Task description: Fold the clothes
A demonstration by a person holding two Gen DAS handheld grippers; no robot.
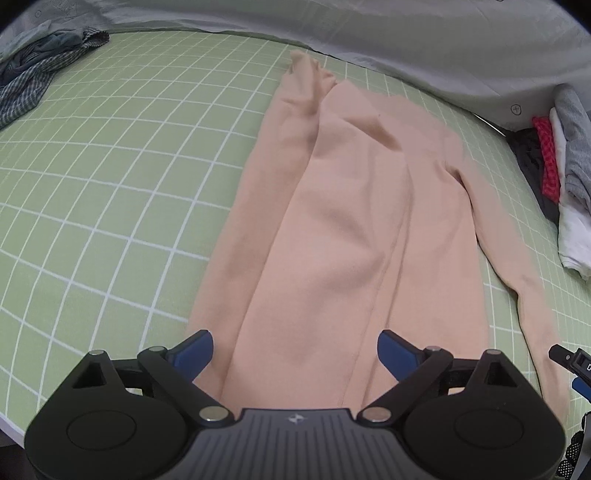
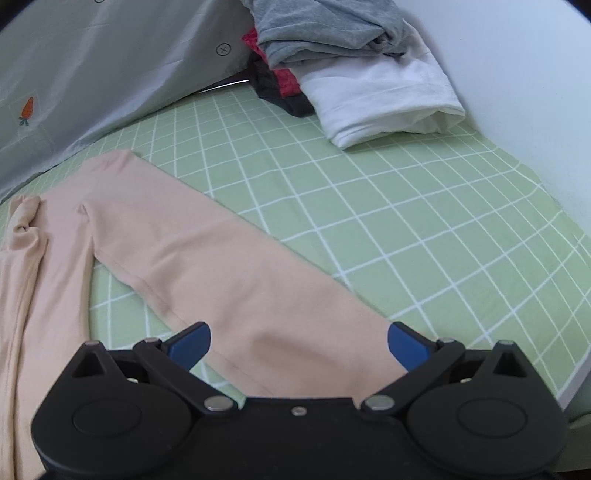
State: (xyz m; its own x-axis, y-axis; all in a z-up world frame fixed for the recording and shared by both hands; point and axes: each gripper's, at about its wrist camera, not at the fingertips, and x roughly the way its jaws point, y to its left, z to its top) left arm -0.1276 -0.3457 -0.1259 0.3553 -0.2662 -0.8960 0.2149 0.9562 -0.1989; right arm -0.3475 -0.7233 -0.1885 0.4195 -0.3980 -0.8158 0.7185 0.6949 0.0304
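Observation:
A peach long-sleeved garment [image 1: 343, 221] lies stretched lengthwise on the green checked sheet [image 1: 110, 166], its body folded narrow. My left gripper [image 1: 295, 350] hovers open over the near end of the body, blue pads wide apart and clear of the cloth. In the right wrist view one peach sleeve [image 2: 221, 266] runs diagonally out from the body toward the camera. My right gripper [image 2: 299, 341] is open above the sleeve's near end, with the cloth passing under the gap and neither pad pressing it. The tip of the right gripper [image 1: 570, 360] shows at the left view's right edge.
A pile of folded clothes, white [image 2: 384, 96], grey [image 2: 325, 29] and red [image 2: 280, 70], sits at the far right of the bed. A crumpled dark checked garment [image 1: 40, 74] lies at the far left. A pale grey quilt [image 1: 369, 33] borders the back.

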